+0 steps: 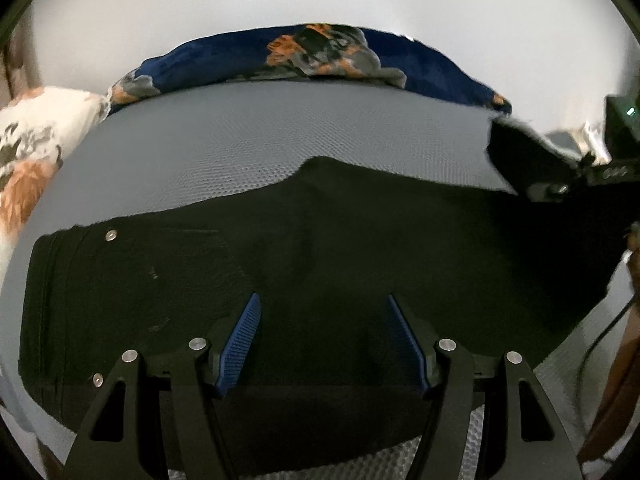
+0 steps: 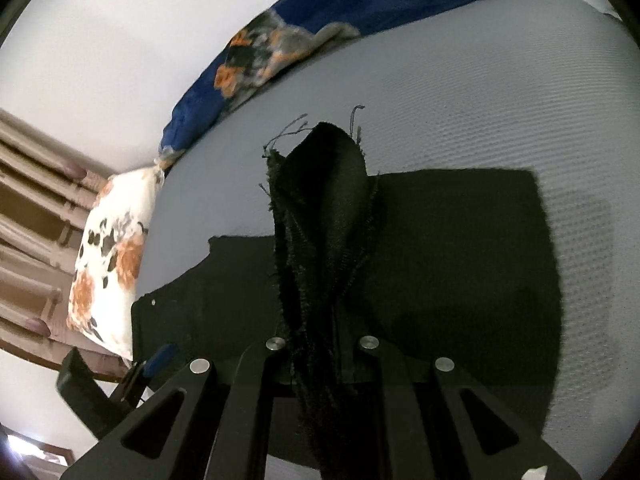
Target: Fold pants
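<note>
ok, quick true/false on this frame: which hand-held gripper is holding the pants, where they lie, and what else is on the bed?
1. The right hand-held gripper is shut on the frayed hem of the black pants. True.
2. The left hand-held gripper is clamped on the waistband. False: its jaws stand open above the pants, holding nothing.
3. The pants lie on a grey mesh-textured mattress. True.
4. The pants are light blue denim. False: they are black, with small metal rivets near the waist.
5. A navy floral blanket lies along the far edge of the mattress. True.
6. The white floral pillow rests on top of the pants. False: it sits off the mattress's end, apart from them.
</note>
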A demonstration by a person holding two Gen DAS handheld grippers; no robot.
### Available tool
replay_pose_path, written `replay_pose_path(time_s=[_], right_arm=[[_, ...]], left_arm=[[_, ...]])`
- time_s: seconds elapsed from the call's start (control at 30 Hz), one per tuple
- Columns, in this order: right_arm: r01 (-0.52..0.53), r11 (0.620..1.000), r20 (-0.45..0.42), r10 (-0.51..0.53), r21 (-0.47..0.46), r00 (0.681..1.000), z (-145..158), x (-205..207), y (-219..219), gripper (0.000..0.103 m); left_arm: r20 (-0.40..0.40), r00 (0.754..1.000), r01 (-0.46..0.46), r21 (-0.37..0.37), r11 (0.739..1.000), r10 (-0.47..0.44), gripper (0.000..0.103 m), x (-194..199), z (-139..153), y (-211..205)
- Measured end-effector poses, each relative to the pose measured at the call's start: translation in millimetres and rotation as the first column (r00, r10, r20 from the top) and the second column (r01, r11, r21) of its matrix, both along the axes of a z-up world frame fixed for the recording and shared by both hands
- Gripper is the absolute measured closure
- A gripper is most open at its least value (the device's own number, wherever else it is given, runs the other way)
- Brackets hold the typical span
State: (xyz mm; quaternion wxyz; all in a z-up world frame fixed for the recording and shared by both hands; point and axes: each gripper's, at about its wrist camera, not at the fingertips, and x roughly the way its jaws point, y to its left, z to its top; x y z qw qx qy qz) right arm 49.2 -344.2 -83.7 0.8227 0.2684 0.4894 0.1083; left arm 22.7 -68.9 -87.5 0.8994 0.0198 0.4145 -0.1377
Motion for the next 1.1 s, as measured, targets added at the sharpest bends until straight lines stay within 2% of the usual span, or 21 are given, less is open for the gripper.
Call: replay_pose_path(time_s=[0.13,0.33,0.43,0.47,0.57,0.6,0.7,0.8,0.93,1.03,1.1], right_arm=[[-0.055,0.998,-0.021,0.055,0.004,0.998,-10,11,33,0.095],[-0.136,0.990,-0.059,0.134,-0.032,0.989,-28,20,81,0.094],[-0.153,0.986,-0.089,0.147,-0.066,0.985,-37,23,96,0.089],[-0.159,0.985,-0.097,0.153,-0.061,0.983,-40,24,100,0.082],[-0.179,0.984,-0.086,0.176,-0.020,0.981,-39,23,106,0.059],[-0.195,0.981,-0.082,0.194,-0.008,0.978,-37,21,108,0.056],[-0.240,0.969,-0.060,0.243,0.052,0.968,-29,15,111,0.055],[-0.262,0.963,-0.033,0.264,0.062,0.964,-18,5,109,0.052],[-0.224,0.975,0.005,0.224,0.004,0.975,-5,-11,93,0.047],[-0.196,0.980,0.029,0.195,0.044,0.980,-2,-27,77,0.047],[-0.185,0.982,0.037,0.184,0.029,0.982,2,-38,70,0.045]], left_arm=[[-0.005,1.000,-0.023,-0.051,0.998,0.023,0.038,-2,5,19],[-0.006,0.999,-0.041,-0.082,0.996,0.040,0.038,-6,8,38],[-0.013,0.999,-0.054,-0.088,0.995,0.053,0.038,-6,8,44],[-0.014,0.998,-0.055,-0.090,0.994,0.054,0.038,-6,8,45],[-0.016,0.999,-0.053,-0.097,0.994,0.052,0.038,-6,8,47],[-0.018,0.999,-0.052,-0.101,0.994,0.051,0.038,-5,8,47],[-0.029,0.999,-0.047,-0.115,0.992,0.044,0.038,-4,8,47],[-0.054,0.998,-0.036,-0.145,0.989,0.029,0.038,1,7,46],[-0.109,0.994,0.007,-0.221,0.975,-0.032,0.038,7,5,41],[-0.152,0.986,0.032,-0.265,0.964,-0.074,0.038,15,3,32],[-0.176,0.980,0.037,-0.298,0.954,-0.093,0.038,21,1,28]])
